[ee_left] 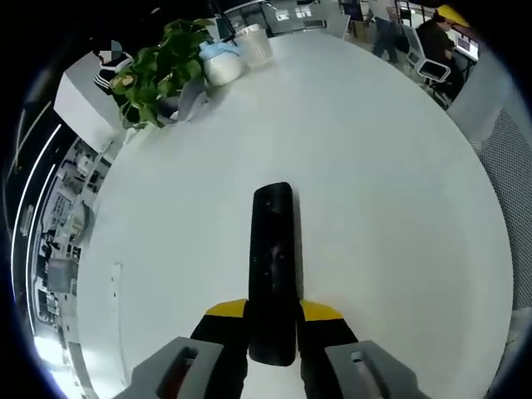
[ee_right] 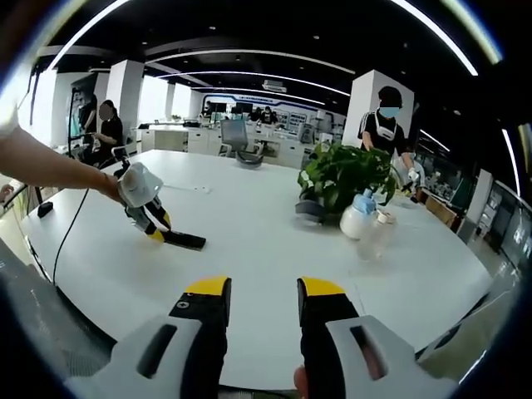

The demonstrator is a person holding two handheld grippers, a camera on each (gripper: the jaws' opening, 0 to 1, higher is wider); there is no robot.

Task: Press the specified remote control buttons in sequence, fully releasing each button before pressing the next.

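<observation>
In the left gripper view, the left tool (ee_left: 273, 320) pinches a black remote control (ee_left: 273, 274) between its yellow-tipped jaws. The remote lies flat on the white desk (ee_left: 399, 216) and points away from the camera; its near end sits between the jaws and its far end reaches toward the middle of the desk. Its face is dark and glossy, and the buttons are too faint to make out. At the far edge of the desk stand a green potted plant (ee_left: 158, 71), a white bottle (ee_left: 221, 62) with a pale blue top and a clear container (ee_left: 254, 43) just beside it. The plant's pot is mostly hidden by leaves.

In the right gripper view, the right tool (ee_right: 262, 291) hangs above the near part of the desk (ee_right: 249, 241) with its jaws spread apart and nothing between them. A small part of a fingertip shows at the bottom edge between the tool's arms. Well off to the left, the left tool (ee_right: 154, 218) appears, held by a hand (ee_right: 112, 187) whose forearm is cut off by the edge of the view; the remote control (ee_right: 184, 240) shows as a thin dark strip on the desk at that tool's tip, too small for any detail. A dark cable (ee_right: 71, 229) runs across the desk's left side. The potted plant (ee_right: 341, 179), the white bottle (ee_right: 359, 218) and the clear container (ee_right: 378, 233) stand together at the right, well apart from the remote. People stand and sit in the office behind.
</observation>
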